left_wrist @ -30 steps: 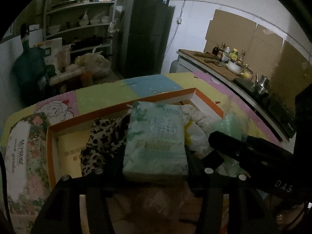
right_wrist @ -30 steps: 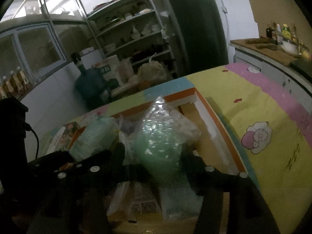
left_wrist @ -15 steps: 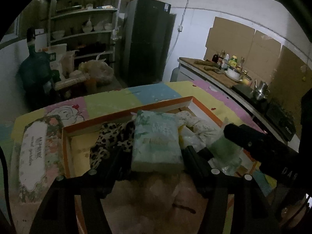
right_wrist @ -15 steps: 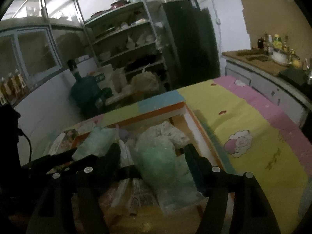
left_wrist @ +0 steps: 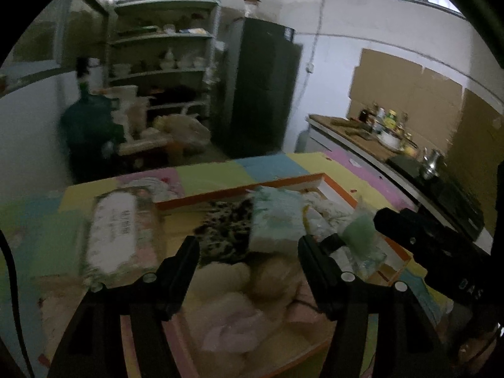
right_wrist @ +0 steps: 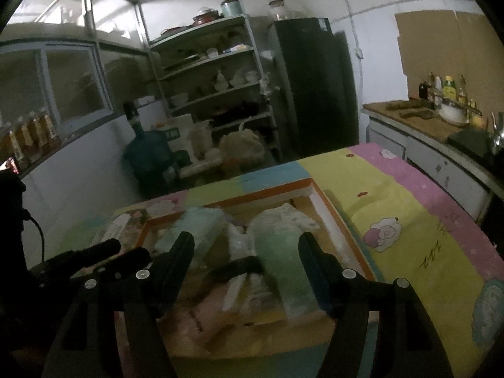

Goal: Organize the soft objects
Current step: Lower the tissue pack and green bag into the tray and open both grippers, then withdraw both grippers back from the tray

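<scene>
Two dim fisheye views look down over an orange-rimmed cardboard box of soft things, sitting on a table covered by a pastel patchwork cloth.

In the left wrist view, the left gripper hangs above the near part of the box with its two black fingers spread wide and nothing between them. Below the gap lie pale, fluffy plush items, blurred. Further in are a leopard-print cloth and, just right of it, a pale green tissue pack. Only this view shows a floral-printed package in full, lying on the cloth just outside the box's left wall. The right gripper enters from the right as a dark bar, beside a green bubble-wrap bundle.

In the right wrist view, the right gripper is also spread wide and holds nothing. The green bubble-wrap bundle lies in the box under the gap, closer to the right finger; whether it touches that finger cannot be told. The tissue pack sits to its left, and a white printed cloth lies behind it. The left gripper shows at lower left as dark rods. This view alone shows the cartoon sheep printed on the cloth to the right of the box.

A shelf rack, a dark refrigerator and a counter with bottles stand behind.
</scene>
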`<state>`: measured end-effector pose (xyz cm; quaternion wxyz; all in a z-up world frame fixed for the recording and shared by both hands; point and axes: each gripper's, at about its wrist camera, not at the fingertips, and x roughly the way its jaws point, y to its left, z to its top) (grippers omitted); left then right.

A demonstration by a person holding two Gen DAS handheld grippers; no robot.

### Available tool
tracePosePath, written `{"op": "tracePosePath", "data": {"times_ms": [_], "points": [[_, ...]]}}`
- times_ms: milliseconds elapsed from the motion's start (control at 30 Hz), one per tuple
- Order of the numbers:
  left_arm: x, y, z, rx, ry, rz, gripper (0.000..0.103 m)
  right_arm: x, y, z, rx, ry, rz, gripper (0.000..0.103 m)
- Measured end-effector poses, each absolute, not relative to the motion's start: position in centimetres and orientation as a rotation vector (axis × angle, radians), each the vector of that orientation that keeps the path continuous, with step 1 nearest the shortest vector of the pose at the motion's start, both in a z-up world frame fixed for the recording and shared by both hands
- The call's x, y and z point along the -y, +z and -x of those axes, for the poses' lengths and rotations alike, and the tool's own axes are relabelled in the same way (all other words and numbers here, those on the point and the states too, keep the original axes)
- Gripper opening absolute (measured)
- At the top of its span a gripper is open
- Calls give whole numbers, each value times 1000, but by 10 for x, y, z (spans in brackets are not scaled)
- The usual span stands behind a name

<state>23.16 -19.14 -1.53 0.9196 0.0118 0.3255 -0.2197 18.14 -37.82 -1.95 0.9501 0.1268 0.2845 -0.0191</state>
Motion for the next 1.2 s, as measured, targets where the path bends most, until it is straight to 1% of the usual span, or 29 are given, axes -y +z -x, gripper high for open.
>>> {"op": "tracePosePath", "data": {"times_ms": [333, 367, 400, 533, 767, 1200], "points": [[150, 4, -178, -513, -180, -55, 65, 326, 0, -146, -481, -70, -119, 71], [145, 5, -171, -498, -164, -56, 65, 322, 1, -143, -473, -79, -110, 72], [142, 6, -167, -492, -153, -56, 65, 315, 2, -137, -456, -89, -96, 75], [128, 6, -148, -483, -117, -38, 65, 300, 5, -120, -411, -60, -102, 76], [106, 5, -111, -475, -58, -7, 65, 273, 1, -97, -436, -4, -123, 76], [81, -2, -42, -458, -51, -3, 65, 233, -1, -30, -399, -24, -91, 76]]}}
